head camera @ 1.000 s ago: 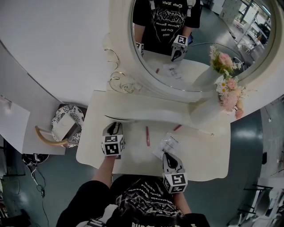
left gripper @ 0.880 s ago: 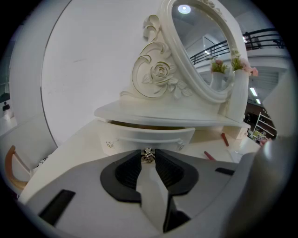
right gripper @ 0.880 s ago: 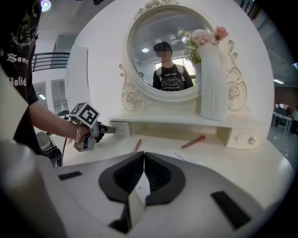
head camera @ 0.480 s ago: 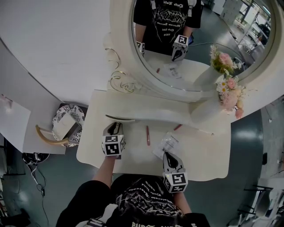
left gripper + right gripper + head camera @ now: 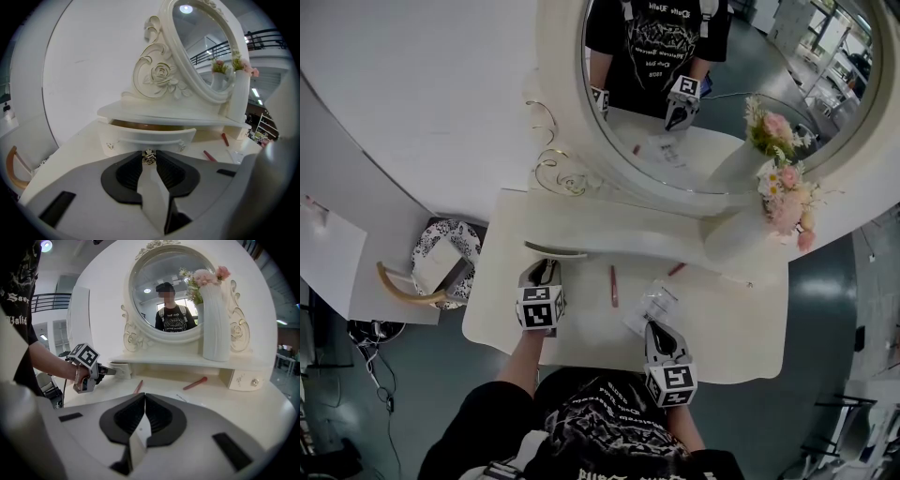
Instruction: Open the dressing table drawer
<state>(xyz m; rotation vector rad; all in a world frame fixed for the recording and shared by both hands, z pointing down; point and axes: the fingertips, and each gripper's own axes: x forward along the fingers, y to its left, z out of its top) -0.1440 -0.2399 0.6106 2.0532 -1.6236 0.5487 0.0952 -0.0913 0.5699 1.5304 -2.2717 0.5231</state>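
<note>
Now the left tool (image 5: 542,267) is clamped on the small metal knob (image 5: 149,157) of the drawer (image 5: 150,136). The drawer stands partly out from under the shelf (image 5: 164,115), at the left end of the counter (image 5: 722,328). Nearer the front edge, the right tool (image 5: 145,397) has its jaws pressed together with nothing between them.

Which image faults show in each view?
Head view: fisheye bows the mirror and table edge. Left gripper view: black corners, blurry right edge, drawer sharp. Right gripper view: black corners, mosaic patch in the mirror.
</note>
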